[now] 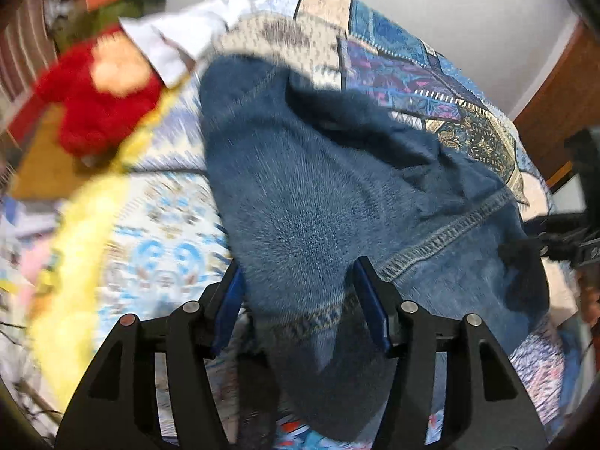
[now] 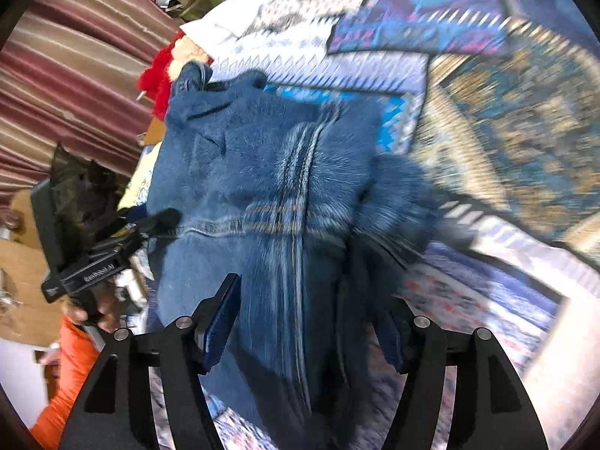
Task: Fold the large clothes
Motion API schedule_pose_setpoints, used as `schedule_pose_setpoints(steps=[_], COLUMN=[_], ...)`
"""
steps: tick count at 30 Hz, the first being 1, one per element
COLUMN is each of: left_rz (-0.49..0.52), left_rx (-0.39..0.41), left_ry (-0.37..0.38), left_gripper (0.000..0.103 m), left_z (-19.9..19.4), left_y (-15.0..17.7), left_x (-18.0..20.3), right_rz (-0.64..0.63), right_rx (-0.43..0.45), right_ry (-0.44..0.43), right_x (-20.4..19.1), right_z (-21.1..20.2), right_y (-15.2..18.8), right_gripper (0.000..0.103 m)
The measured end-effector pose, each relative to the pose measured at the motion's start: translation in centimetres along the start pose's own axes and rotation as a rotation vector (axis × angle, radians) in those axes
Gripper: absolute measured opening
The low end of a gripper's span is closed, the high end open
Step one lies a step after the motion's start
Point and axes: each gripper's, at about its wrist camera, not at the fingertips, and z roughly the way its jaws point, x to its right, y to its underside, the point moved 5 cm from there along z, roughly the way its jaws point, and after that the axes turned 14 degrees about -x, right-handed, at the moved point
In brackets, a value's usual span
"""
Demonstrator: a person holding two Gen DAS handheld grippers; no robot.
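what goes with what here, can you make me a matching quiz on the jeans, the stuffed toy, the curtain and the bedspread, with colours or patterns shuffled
Things:
1. jeans
2. stuffed toy
3. curtain
4. bedspread

Looks:
A. maroon and tan stripes
B. patchwork of blue, purple and gold prints
C. bright red and fuzzy
D. plain blue denim with pale stitched seams

Pairs: 1-D, 2-C, 3-A, 4-B
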Motion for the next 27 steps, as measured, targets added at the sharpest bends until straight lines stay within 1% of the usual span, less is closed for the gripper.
schedule_pose_setpoints(steps=[2,3,4,5,6,7,8,9,11,13,14,16,18,19,20,21,22,23,24,25,27], left_rz=[0.026,0.044,0.055,0.060,0.071,0.081,0.088,0.102,0.109,0.107,0.103,0.099,0.093,0.086,0.066,0.045,0.016,0.001,-0.017,-0.021,-0.046], left_rx=[0.032,0.055,0.068,0.074,0.081,0.083,0.082,0.072,0.044,-0.004,-0.019,-0.019,-0.020,-0.019,-0.016,-0.014,-0.024,-0.031,-0.035,-0.030,-0.006], left_ry=[-0.026,-0.025,-0.012,-0.002,0.011,0.017,0.016,0.003,-0.027,-0.074,-0.093,-0.100,-0.118,-0.117,-0.101,-0.068,-0.060,-0.079,-0.125,-0.140,-0.153], left_gripper=[0.058,0.058,0.061,0.067,0.070,0.077,0.085,0.088,0.090,0.090,0.094,0.096,0.097,0.099,0.099,0.099,0.099,0.099,0.099,0.099,0.099], left_z=[-1.2,-2.2,-2.8,-3.1,-3.4,-3.4,-3.1,-2.5,-0.9,0.7,1.5,1.8,1.7,1.6,1.4,1.2,1.0,1.0,0.7,0.4,-0.8], left_y=[0.5,0.9,1.3,1.3,1.8,2.3,2.5,3.0,3.1,4.2,4.7,5.6,6.5,6.9,7.4,7.8,8.2,8.4,8.7,8.8,8.7], left_x=[0.3,0.9,1.4,1.8,2.6,3.1,3.6,4.2,5.5,5.6,5.4,4.8,3.8,3.4,2.7,2.2,1.7,1.2,0.4,0.0,-1.2], right_rz=[-0.046,-0.071,-0.092,-0.108,-0.125,-0.146,-0.163,-0.183,-0.193,-0.186,-0.181,-0.152,-0.096,-0.067,-0.047,-0.028,-0.020,-0.008,0.001,0.011,0.013], right_rx=[0.052,0.081,0.105,0.128,0.154,0.176,0.178,0.160,0.109,0.046,0.016,-0.007,-0.008,-0.003,0.001,0.009,0.013,0.016,0.019,0.026,0.055], right_ry=[0.064,0.085,0.100,0.106,0.108,0.111,0.121,0.139,0.184,0.238,0.260,0.253,0.233,0.224,0.218,0.220,0.218,0.213,0.209,0.216,0.268], right_x=[-0.7,-1.3,-2.0,-2.7,-3.5,-4.4,-5.1,-5.6,-5.8,-5.1,-4.4,-2.7,-0.4,0.7,1.7,3.0,3.6,4.3,4.6,4.9,5.0], right_z=[-1.9,-2.9,-3.5,-3.9,-4.2,-4.1,-3.7,-2.7,-0.3,2.2,3.3,3.9,3.3,2.6,2.1,1.4,0.8,0.2,-0.3,-1.0,-2.3], right_y=[0.9,1.4,1.9,2.2,2.4,2.7,2.8,2.8,2.8,3.0,3.2,3.7,4.3,4.6,4.9,5.3,5.7,6.2,6.6,6.8,6.8], right_gripper=[0.065,0.067,0.076,0.089,0.094,0.099,0.100,0.100,0.100,0.100,0.100,0.099,0.100,0.100,0.100,0.100,0.100,0.100,0.100,0.100,0.100])
